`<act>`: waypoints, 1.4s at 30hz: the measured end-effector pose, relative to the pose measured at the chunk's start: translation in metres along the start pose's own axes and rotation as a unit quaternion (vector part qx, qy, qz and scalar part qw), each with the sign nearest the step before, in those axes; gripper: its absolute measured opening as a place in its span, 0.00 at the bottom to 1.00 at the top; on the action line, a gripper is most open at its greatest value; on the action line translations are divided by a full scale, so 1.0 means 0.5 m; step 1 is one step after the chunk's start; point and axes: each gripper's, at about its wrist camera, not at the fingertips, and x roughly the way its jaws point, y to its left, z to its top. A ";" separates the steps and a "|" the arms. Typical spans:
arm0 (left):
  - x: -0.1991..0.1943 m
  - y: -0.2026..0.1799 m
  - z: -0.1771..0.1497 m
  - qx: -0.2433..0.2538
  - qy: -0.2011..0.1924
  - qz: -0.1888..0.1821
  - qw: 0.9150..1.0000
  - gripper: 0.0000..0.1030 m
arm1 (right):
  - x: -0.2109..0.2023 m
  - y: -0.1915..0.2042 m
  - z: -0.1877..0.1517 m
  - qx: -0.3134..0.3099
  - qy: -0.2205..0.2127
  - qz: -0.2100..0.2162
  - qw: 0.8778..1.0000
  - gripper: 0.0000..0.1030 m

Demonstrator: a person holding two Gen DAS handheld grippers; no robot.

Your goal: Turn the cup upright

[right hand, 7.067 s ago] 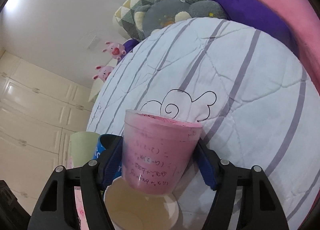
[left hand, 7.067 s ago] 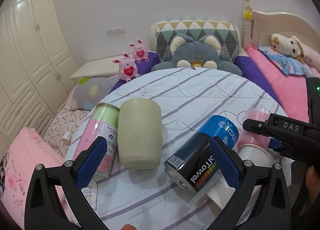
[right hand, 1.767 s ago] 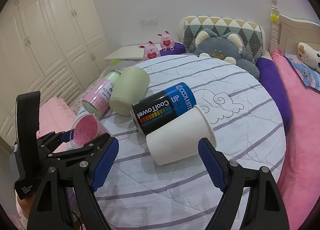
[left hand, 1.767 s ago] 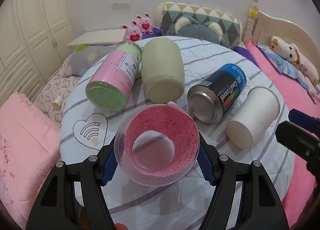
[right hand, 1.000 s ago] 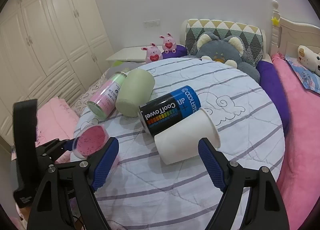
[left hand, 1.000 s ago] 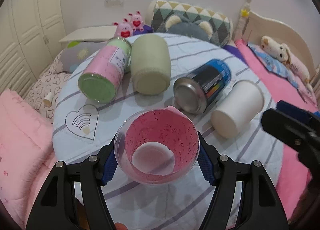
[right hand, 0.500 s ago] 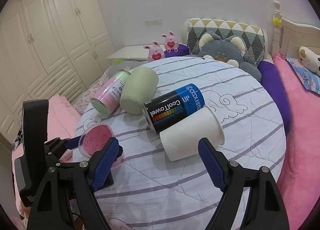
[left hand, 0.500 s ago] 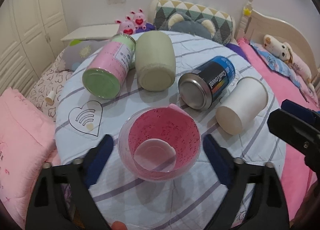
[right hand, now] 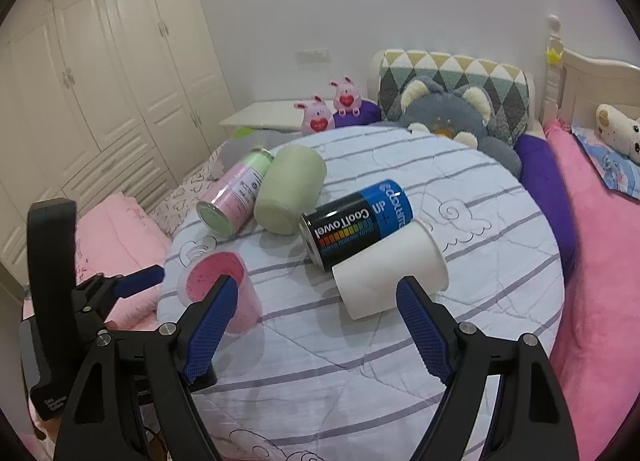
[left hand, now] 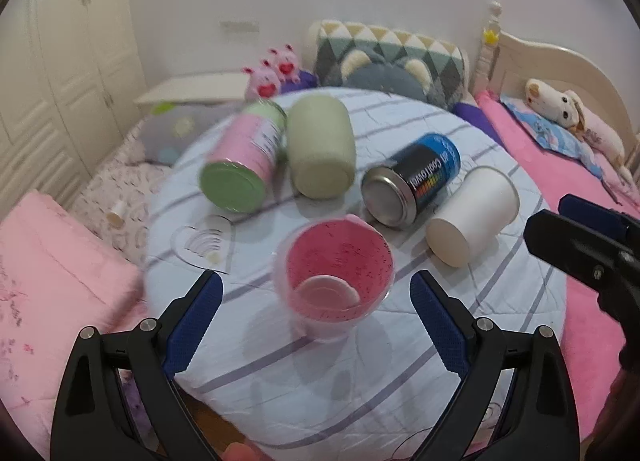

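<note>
The pink cup (left hand: 334, 279) stands upright, mouth up, in the lower middle of the left wrist view, on the round table (left hand: 400, 389). The left gripper (left hand: 316, 321) is spread wide, its pads on either side of the cup and clear of it. In the right wrist view the cup (right hand: 218, 293) sits at centre left, partly behind a pad of the right gripper (right hand: 316, 333), which gapes empty. A paper cup (right hand: 390, 273) lies on its side just beyond those pads.
</note>
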 end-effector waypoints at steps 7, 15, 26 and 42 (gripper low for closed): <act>-0.074 0.001 -0.023 -0.006 -0.068 0.062 0.996 0.99 | -0.036 -0.001 -0.012 -0.006 -0.028 -0.002 1.000 0.81; -0.120 -0.023 -0.057 -0.016 -0.099 0.060 0.993 0.99 | -0.085 0.001 -0.033 -0.035 -0.076 -0.005 0.996 0.81; -0.130 -0.061 -0.075 -0.009 -0.090 0.053 0.994 1.00 | -0.106 -0.022 -0.056 -0.034 -0.095 -0.005 0.995 0.81; -0.130 -0.063 -0.077 -0.009 -0.087 0.061 0.994 1.00 | -0.105 -0.034 -0.059 -0.032 -0.097 -0.002 0.995 0.81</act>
